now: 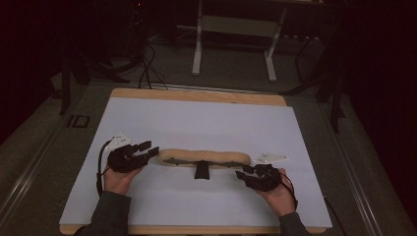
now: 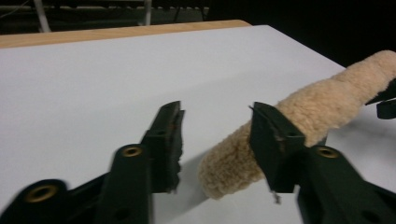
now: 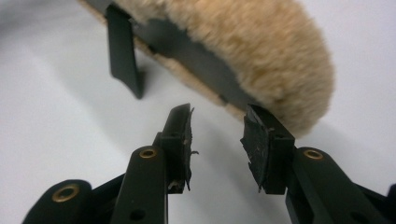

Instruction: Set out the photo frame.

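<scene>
High view: a long tan fleece pad [image 1: 204, 157] lies crosswise on a white sheet [image 1: 206, 123] that covers a wooden table [image 1: 196, 95]. A black backing strip runs along its near side, and a short black tab [image 1: 201, 171] juts from the middle of that strip toward the person. The left gripper [image 1: 150, 148], held in the person's left hand [image 1: 117, 179], sits at the pad's left end with its jaw tips just beside the fleece. The right gripper [image 1: 244, 171], held in the right hand [image 1: 279, 195], sits at the pad's right end, slightly nearer the person than the pad, tips close to its near edge.

Left gripper view: the two black jaws stand apart, gripping nothing. The rounded end of the fleece pad [image 2: 299, 126] lies on the sheet near the right-hand jaw, which hides part of the fleece; whether it touches cannot be told. The left-hand jaw is clear of it.

Right gripper view: the jaws are parted with only white sheet [image 3: 60, 140] between them. The pad [image 3: 261, 51] lies just beyond the tips, its black backing strip and tab [image 3: 123, 51] facing the camera; the right-hand tip is very near the pad's lower edge, contact uncertain.
</scene>
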The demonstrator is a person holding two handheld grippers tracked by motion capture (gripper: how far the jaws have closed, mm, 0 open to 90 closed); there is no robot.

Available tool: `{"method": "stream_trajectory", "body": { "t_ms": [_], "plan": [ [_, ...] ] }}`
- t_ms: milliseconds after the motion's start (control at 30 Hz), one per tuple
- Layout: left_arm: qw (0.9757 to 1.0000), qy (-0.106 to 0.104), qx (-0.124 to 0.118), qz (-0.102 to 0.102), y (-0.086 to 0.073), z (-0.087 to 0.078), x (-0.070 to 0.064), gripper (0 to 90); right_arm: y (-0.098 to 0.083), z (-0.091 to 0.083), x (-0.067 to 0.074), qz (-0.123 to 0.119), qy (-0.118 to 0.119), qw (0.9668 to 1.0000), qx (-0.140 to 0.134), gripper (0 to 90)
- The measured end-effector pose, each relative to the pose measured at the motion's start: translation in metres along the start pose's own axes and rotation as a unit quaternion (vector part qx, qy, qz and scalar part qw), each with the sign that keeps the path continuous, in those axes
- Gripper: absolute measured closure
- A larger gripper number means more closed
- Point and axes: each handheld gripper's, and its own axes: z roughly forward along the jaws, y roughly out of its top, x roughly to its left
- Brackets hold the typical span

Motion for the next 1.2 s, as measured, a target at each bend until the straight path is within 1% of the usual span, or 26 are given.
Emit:
{"method": "stream_trajectory", "body": {
  "t_ms": [33, 100, 167, 233, 300, 400, 467, 533, 567, 600, 667, 700, 767, 833, 900, 1033, 1200],
  "plan": [
    [1.0, 0.001, 0.001, 0.0, 0.0, 0.0, 0.0, 59.7, 0.0, 0.0, 0.0, -0.001, -0.006, 1.0, -0.005, 62.2],
    [1.0, 0.006, 0.004, 0.001, -0.001, 0.002, 0.0, 63.7, 0.001, -0.002, 0.001, -0.004, -0.009, 0.9999, -0.011, 63.8],
    [0.9999, 0.007, 0.008, 0.002, -0.001, 0.004, -0.001, 65.3, 0.001, -0.002, 0.002, -0.005, -0.01, 0.9999, -0.013, 64.2],
    [0.9999, 0.009, 0.012, 0.003, -0.001, 0.006, -0.002, 69.1, 0.002, -0.002, 0.003, -0.008, -0.013, 0.9998, -0.015, 65.7],
    [0.9998, 0.009, 0.015, 0.003, -0.001, 0.008, -0.002, 70.1, 0.002, -0.002, 0.004, -0.013, -0.016, 0.9997, -0.016, 68.4],
    [0.9997, 0.016, 0.019, 0.004, -0.002, 0.011, -0.003, 72.3, 0.002, -0.002, 0.005, -0.017, -0.015, 0.9996, -0.014, 74.9],
    [0.9993, 0.023, 0.026, 0.013, -0.003, 0.014, -0.003, 74.5, 0.001, -0.001, 0.006, -0.024, -0.021, 0.9994, -0.011, 77.1],
    [0.9993, 0.024, 0.026, 0.014, -0.004, 0.015, -0.003, 77.3, 0.001, 0.0, 0.006, -0.027, -0.025, 0.9993, -0.009, 78.6],
    [0.999, 0.024, 0.034, 0.014, -0.006, 0.02, -0.002, 77.3, 0.0, 0.001, 0.006, -0.03, -0.027, 0.9991, -0.008, 80.0],
    [0.9989, 0.023, 0.037, 0.017, -0.006, 0.021, -0.001, 81.6, -0.001, 0.003, 0.007, -0.035, -0.037, 0.9987, -0.007, 85.1],
    [0.9989, 0.019, 0.038, 0.022, -0.007, 0.021, -0.002, 85.9, -0.001, 0.004, 0.007, -0.037, -0.047, 0.9982, -0.009, 89.0],
    [0.9988, 0.019, 0.038, 0.026, -0.007, 0.021, -0.003, 87.3, -0.001, 0.005, 0.008, -0.037, -0.053, 0.9979, -0.01, 89.6],
    [0.9986, 0.018, 0.04, 0.029, -0.007, 0.021, -0.004, 88.9, -0.001, 0.006, 0.008, -0.037, -0.056, 0.9977, -0.011, 89.7],
    [0.9987, 0.017, 0.04, 0.029, -0.007, 0.021, -0.004, 89.9, 0.0, 0.007, 0.009, -0.038, -0.067, 0.9969, -0.017, 89.7],
    [0.9987, 0.017, 0.04, 0.027, -0.008, 0.021, -0.003, 89.9, 0.0, 0.007, 0.009, -0.033, -0.073, 0.9966, -0.02, 89.7],
    [0.9986, 0.018, 0.04, 0.028, -0.009, 0.02, -0.004, 89.9, 0.0, 0.007, 0.008, -0.03, -0.075, 0.9966, -0.019, 89.6],
    [0.9985, 0.02, 0.041, 0.029, -0.01, 0.019, -0.006, 89.9, 0.001, 0.008, 0.01, -0.026, -0.069, 0.9969, -0.026, 89.7]
  ]
}}
